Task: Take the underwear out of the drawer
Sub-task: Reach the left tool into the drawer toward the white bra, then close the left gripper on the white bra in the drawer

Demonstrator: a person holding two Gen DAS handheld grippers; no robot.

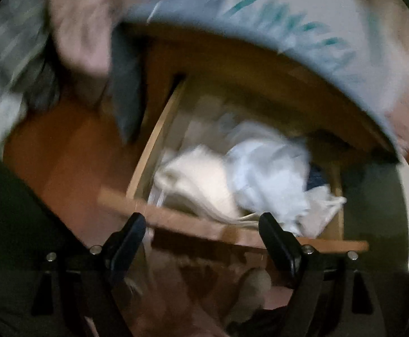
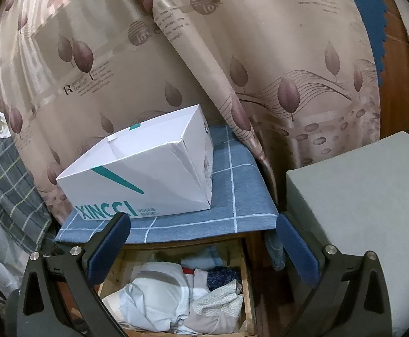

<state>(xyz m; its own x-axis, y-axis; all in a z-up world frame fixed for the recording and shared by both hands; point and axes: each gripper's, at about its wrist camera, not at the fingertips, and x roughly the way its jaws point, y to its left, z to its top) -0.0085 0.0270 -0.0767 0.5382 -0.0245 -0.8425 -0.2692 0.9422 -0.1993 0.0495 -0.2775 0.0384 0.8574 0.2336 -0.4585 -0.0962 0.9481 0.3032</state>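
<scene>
Both pairs of jaws are spread wide and nothing is held between them: the left gripper (image 1: 203,224) is seen in a heavily blurred frame poised above the front edge of the open drawer (image 1: 159,137), and the right gripper (image 2: 204,241) is held higher, with the drawer (image 2: 248,295) low in the middle of its frame. Underwear is judged to be somewhere in the pile of pale garments (image 2: 159,297) filling the drawer, though no single piece can be told apart for certain; a white bundle (image 1: 201,179) and a light blue one (image 1: 269,174) are seen lying uppermost in the left view, and a dark blue patterned piece (image 2: 222,276) and a white dotted one (image 2: 218,300) toward the right side. A single top layer is best pinched at a raised fold and lifted straight up, so that neighbours are not dragged out. Above the drawer, an open white shoe box (image 2: 148,174) is set on a blue checked cloth (image 2: 241,196); its inside is not shown.
</scene>
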